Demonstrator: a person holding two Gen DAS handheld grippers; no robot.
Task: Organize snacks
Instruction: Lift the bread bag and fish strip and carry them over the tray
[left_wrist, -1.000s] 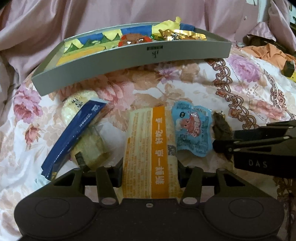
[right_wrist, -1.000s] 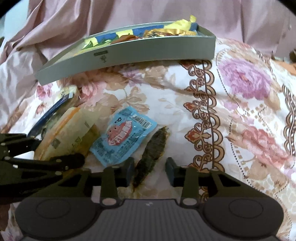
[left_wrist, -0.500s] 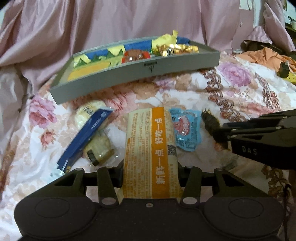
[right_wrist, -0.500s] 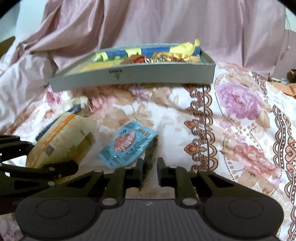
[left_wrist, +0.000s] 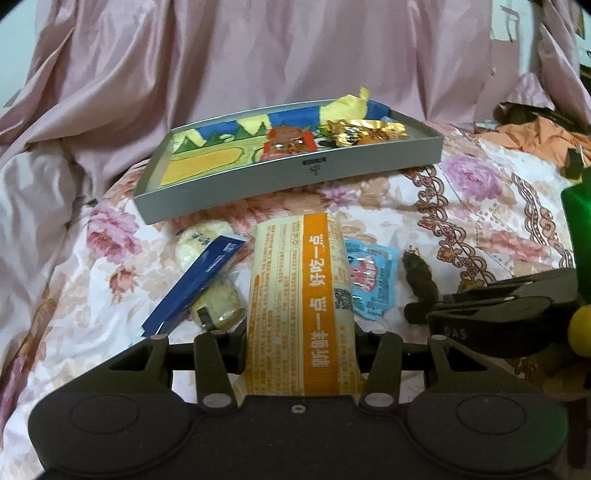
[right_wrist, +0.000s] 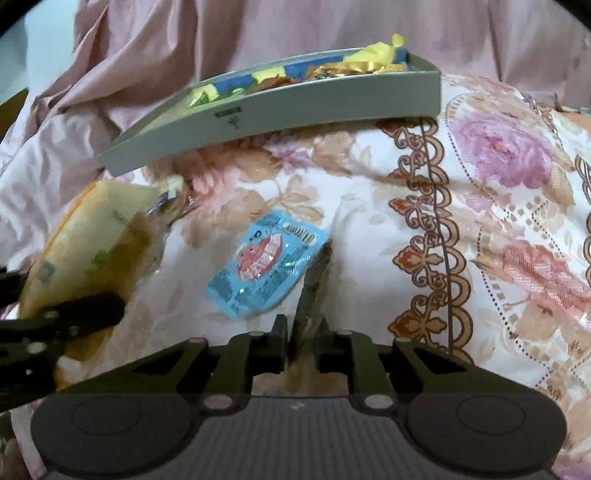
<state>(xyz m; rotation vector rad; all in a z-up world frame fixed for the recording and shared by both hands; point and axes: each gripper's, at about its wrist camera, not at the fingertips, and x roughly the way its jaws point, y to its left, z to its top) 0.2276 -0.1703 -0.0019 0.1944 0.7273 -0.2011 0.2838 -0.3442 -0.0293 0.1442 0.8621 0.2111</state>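
Observation:
My left gripper (left_wrist: 300, 341) is shut on a cream packet with an orange stripe (left_wrist: 299, 295), raised above the floral bedspread. My right gripper (right_wrist: 301, 332) is shut on a dark brown snack strip (right_wrist: 314, 284), whose far end shows in the left wrist view (left_wrist: 419, 271). A light blue sachet (right_wrist: 266, 264) lies just left of that strip. The grey tray (left_wrist: 295, 173) with a colourful lining stands beyond, holding a red-brown packet (left_wrist: 290, 142) and gold-wrapped sweets (left_wrist: 364, 133). The left gripper (right_wrist: 59, 325) with its packet shows at the left of the right wrist view.
A dark blue stick packet (left_wrist: 195, 284) lies across pale rice-cracker packs (left_wrist: 218, 306) on the left. Pink draped cloth (left_wrist: 258, 55) backs the tray. Orange fabric (left_wrist: 535, 138) and a green object (left_wrist: 580, 218) sit at the right edge.
Both grippers have lifted away from the bedspread. The right gripper closed on the dark strip and raised its near end. The left gripper kept its packet and rose with it.

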